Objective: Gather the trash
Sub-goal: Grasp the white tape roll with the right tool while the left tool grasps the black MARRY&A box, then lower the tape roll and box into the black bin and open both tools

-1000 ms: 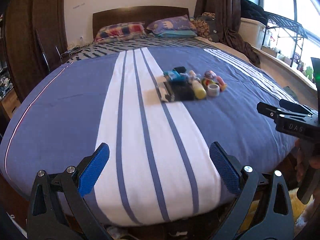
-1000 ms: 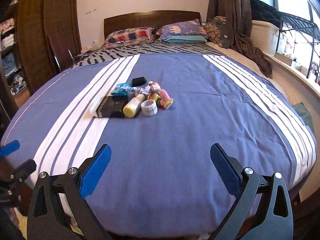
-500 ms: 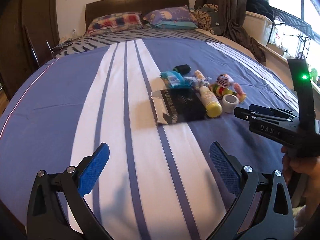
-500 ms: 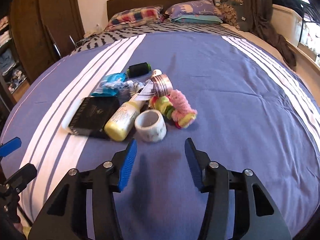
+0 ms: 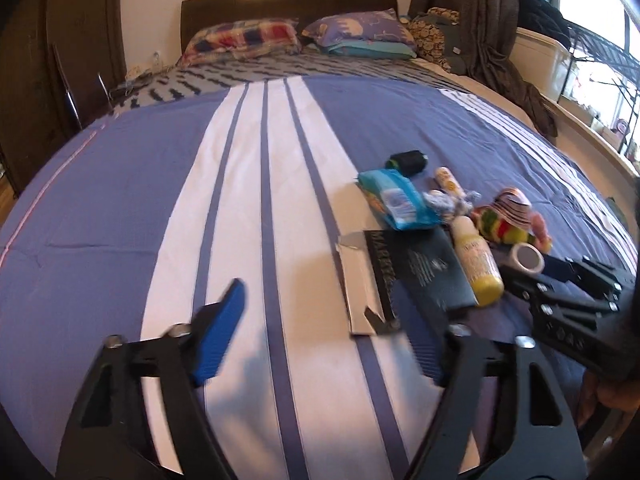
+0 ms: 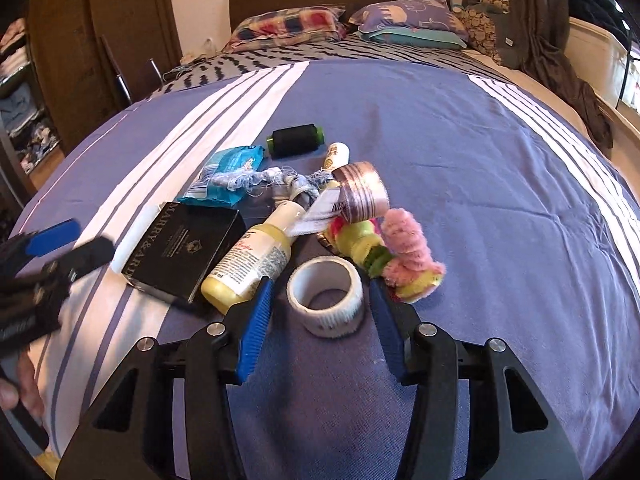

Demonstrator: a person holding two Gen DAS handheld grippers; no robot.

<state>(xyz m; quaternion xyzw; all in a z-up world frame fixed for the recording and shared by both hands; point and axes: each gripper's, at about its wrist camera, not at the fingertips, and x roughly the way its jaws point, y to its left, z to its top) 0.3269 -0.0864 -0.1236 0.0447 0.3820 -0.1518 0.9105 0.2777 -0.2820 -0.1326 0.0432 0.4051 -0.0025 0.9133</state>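
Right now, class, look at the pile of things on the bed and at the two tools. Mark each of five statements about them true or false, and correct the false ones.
1. The white tape roll lies between the right tool's fingers. True.
2. The yellow lotion bottle stands upright. False: it lies on its side, against the black box.
3. The left tool grips the black box. False: its jaws have just been closing, but nothing is held in them.
4. The spool of black thread lies at the far edge of the pile. True.
5. The blue packet lies on the pillows. False: it lies on the striped bedspread, beside the box.
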